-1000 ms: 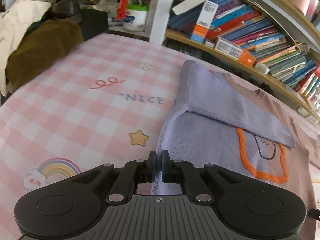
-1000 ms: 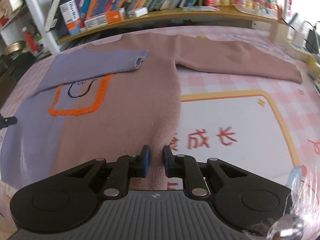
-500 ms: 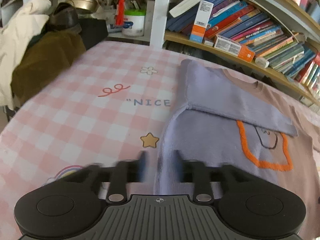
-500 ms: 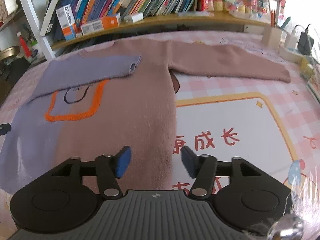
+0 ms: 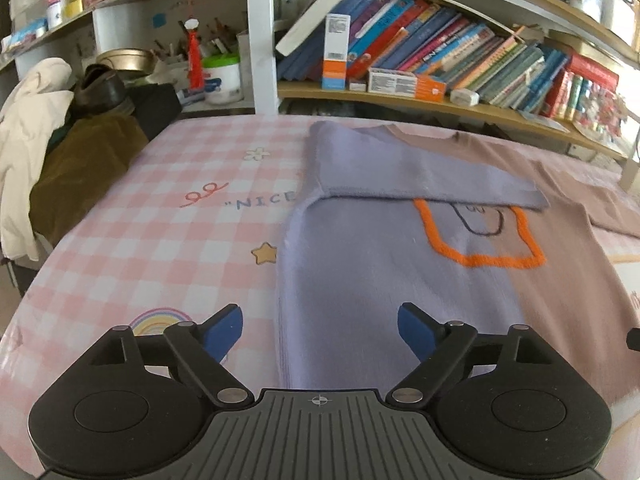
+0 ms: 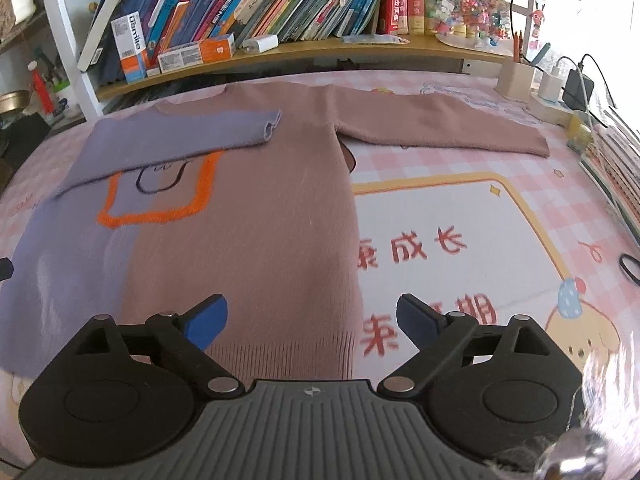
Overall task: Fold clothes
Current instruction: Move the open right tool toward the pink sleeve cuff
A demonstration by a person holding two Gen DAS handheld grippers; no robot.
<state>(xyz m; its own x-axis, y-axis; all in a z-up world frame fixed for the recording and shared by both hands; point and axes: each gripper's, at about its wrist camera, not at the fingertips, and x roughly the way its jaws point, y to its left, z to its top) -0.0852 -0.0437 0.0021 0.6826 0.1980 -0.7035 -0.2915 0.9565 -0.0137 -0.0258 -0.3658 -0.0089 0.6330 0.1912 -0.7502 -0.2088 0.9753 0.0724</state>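
Left wrist: checked tablecloth [image 5: 160,240], bookshelf [image 5: 440,104].

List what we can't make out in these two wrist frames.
- Sweater hem, lilac corner: right wrist view, behind the right gripper body; left wrist view, under the left gripper.
- Orange-outlined motif: top covered by the folded lilac sleeve in both views.
- Brown sleeve: cut off by the right edge in the left wrist view.
- Book spines: text too small and blurred.
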